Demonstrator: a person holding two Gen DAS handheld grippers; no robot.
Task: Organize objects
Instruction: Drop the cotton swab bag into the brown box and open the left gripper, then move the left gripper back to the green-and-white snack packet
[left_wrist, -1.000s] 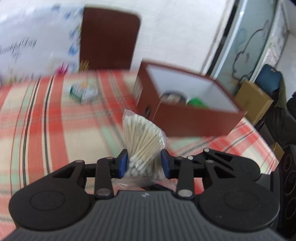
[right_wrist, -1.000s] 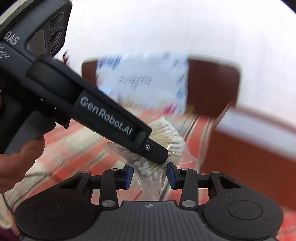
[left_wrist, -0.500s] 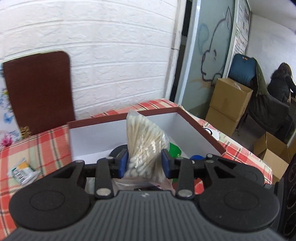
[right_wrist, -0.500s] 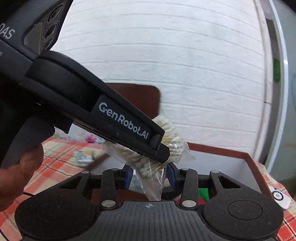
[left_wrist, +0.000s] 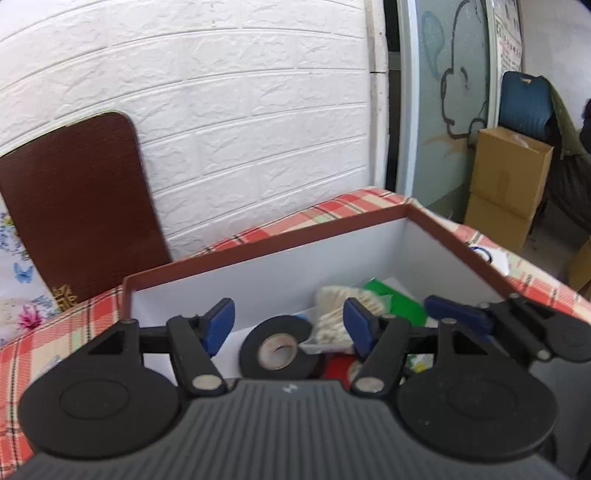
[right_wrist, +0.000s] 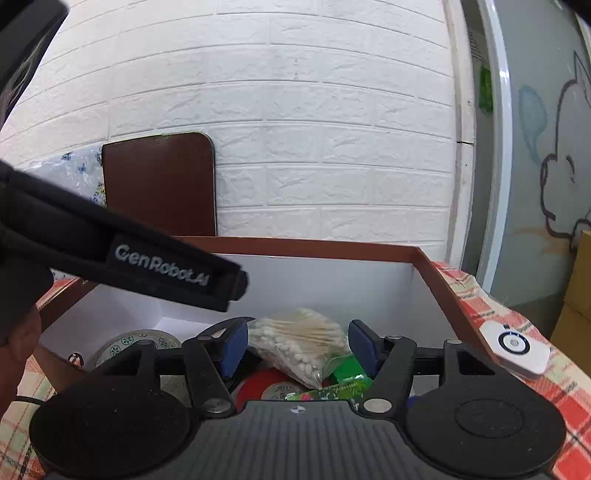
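A brown box (left_wrist: 258, 248) with white inner walls stands on the plaid tablecloth (left_wrist: 85, 321). Inside it lies a clear bag of cotton swabs (right_wrist: 299, 338), also visible as the swab bag (left_wrist: 338, 314) in the left wrist view. It rests on a green packet (right_wrist: 341, 382) and a red round tin (right_wrist: 264, 384). My left gripper (left_wrist: 288, 325) hovers over the box above a black tape roll (left_wrist: 277, 349), its jaws opening with nothing between them. My right gripper (right_wrist: 297, 347) is opening too; the bag lies below its pads, untouched. The left tool's housing (right_wrist: 162, 266) crosses that view.
A brown board (left_wrist: 81, 206) leans on the white brick wall behind the table. A patterned tape roll (right_wrist: 135, 339) sits in the box's left part. A small white device (right_wrist: 515, 345) lies on the cloth right of the box. Cardboard cartons (left_wrist: 506, 177) stand on the floor beyond.
Both grippers carried the swab bag over the box, then spread their jaws. The bag has dropped out of them and lies inside the box.
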